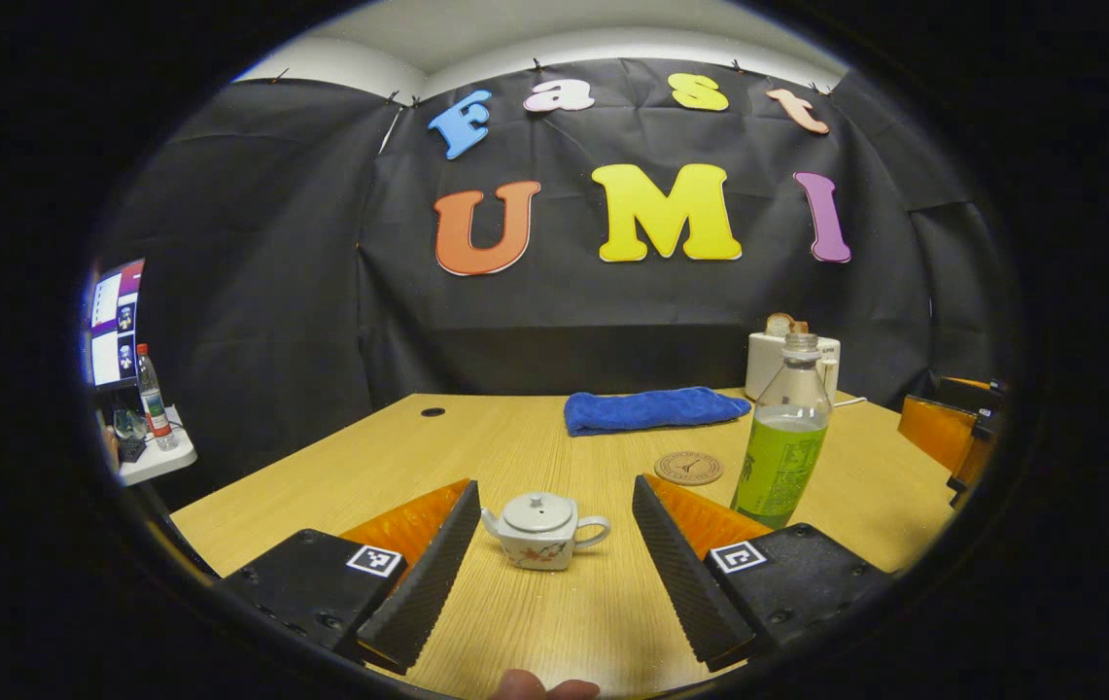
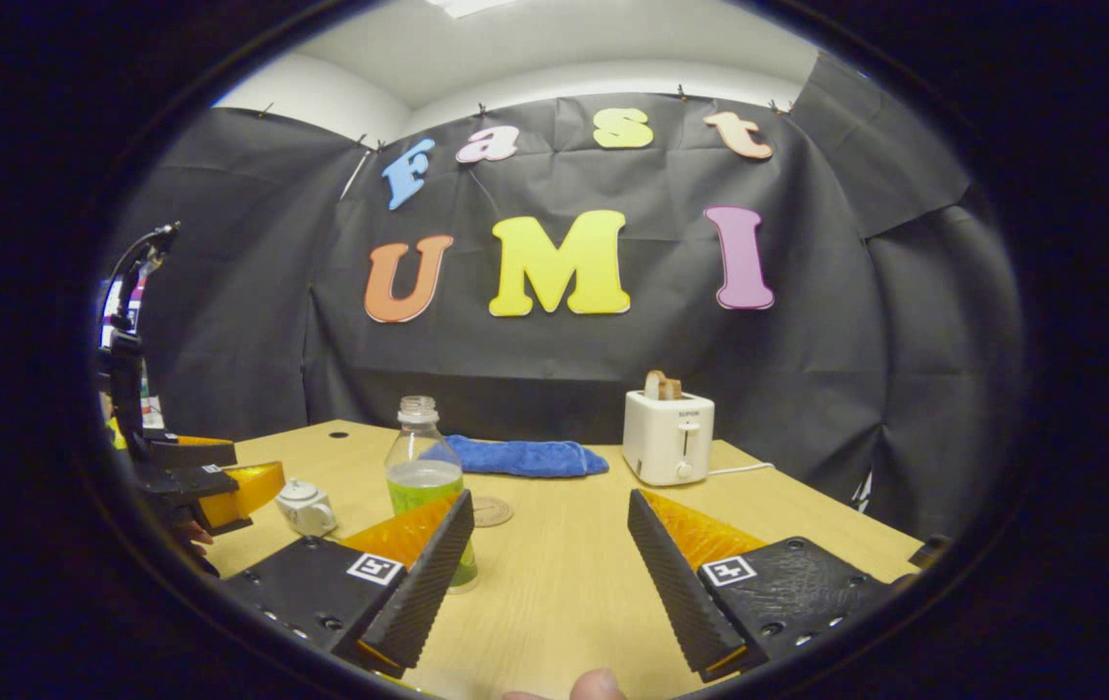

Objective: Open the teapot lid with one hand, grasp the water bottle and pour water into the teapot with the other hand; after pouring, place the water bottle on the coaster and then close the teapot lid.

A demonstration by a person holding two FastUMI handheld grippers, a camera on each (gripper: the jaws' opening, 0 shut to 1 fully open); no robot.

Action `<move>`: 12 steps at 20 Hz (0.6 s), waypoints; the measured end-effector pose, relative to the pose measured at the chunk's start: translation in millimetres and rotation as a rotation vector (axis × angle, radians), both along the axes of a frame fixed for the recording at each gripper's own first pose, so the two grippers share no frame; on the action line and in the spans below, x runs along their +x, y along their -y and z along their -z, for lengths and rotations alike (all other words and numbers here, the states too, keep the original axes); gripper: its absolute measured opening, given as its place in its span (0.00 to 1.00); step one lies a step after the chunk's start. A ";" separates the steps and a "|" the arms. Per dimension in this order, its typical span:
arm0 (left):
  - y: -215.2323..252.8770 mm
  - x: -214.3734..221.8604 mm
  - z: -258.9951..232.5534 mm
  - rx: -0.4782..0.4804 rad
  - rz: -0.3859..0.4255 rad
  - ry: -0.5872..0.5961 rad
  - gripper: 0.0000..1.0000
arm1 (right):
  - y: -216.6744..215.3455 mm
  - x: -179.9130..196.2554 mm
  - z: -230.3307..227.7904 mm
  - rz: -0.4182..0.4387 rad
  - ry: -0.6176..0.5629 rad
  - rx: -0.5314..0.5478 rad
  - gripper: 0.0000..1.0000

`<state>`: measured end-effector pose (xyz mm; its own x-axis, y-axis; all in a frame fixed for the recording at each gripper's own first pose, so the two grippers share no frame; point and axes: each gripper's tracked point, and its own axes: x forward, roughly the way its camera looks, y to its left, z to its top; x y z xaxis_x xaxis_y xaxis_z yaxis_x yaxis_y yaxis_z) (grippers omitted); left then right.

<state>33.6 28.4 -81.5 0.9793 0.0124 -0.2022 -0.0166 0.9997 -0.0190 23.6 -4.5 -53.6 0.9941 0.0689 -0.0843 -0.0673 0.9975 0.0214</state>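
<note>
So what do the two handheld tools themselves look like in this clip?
Each tool, left and right, has two wedge-shaped fingers with ribbed inner faces, set on black blocks with screw holes. Every block carries a small square black-and-white marker. Translucent orange panels sit behind the fingers. In the right gripper view, the left tool shows a black frame with a curved black cable above it.

Standing lidded on the wooden table (image 1: 535, 437): small white teapot (image 1: 541, 530). Sitting uncapped and upright to its right, half full of green drink: water bottle (image 1: 783, 437). Lying between them, farther back: round coaster (image 1: 688, 468).
</note>
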 end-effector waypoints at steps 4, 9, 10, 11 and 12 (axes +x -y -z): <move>-6.8 23.9 12.0 -0.013 -0.002 -0.049 0.96 | 12.5 1.4 -0.8 0.025 0.000 -0.001 0.97; -12.1 41.4 26.6 -0.018 -0.004 -0.102 0.77 | 21.2 4.9 6.3 0.039 -0.023 0.005 0.97; -11.2 43.9 27.8 -0.015 -0.003 -0.104 0.73 | 22.6 5.8 6.9 0.044 -0.027 0.005 0.95; -11.1 45.8 29.6 -0.012 -0.005 -0.110 0.65 | 22.9 6.1 8.3 0.045 -0.032 0.006 0.95; -11.6 47.7 32.1 -0.007 -0.007 -0.118 0.61 | 22.8 6.1 7.8 0.046 -0.033 0.005 0.95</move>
